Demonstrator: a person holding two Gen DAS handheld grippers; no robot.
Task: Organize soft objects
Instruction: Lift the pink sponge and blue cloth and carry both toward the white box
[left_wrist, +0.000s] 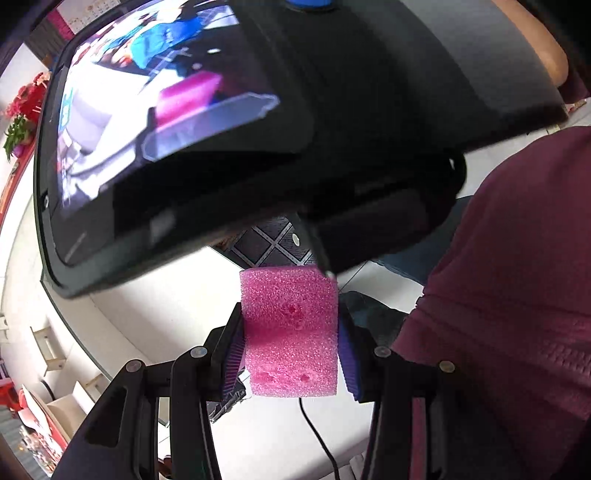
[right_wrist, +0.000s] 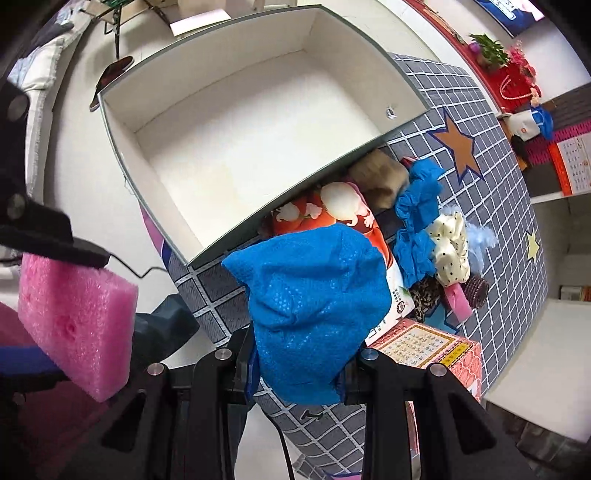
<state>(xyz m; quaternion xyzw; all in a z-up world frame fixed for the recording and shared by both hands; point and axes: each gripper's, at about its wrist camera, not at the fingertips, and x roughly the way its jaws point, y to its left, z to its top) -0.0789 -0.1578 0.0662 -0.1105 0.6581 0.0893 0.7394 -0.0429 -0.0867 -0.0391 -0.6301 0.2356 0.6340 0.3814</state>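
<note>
Left tongs (left_wrist: 291, 345): clamped on the pink foam block (left_wrist: 290, 332), held in the air.
Right tongs (right_wrist: 301, 363): pinching the blue cloth (right_wrist: 310, 314), raised beside the white box (right_wrist: 122, 147).

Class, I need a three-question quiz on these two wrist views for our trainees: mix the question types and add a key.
1. True or false: the left claw is shut on the pink foam block.
2. What does the right claw hold?
A. a spotted scrunchie
B. a blue cloth
C. a red box
3. Fill in: the white box holds ____ so far.

Key
1. True; both pads press the block's sides.
2. B; the blue cloth bulges up from between its fingers.
3. Nothing; its inside shows bare, while the cream spotted scrunchie and other soft things lie on the grid-patterned mat.
</note>
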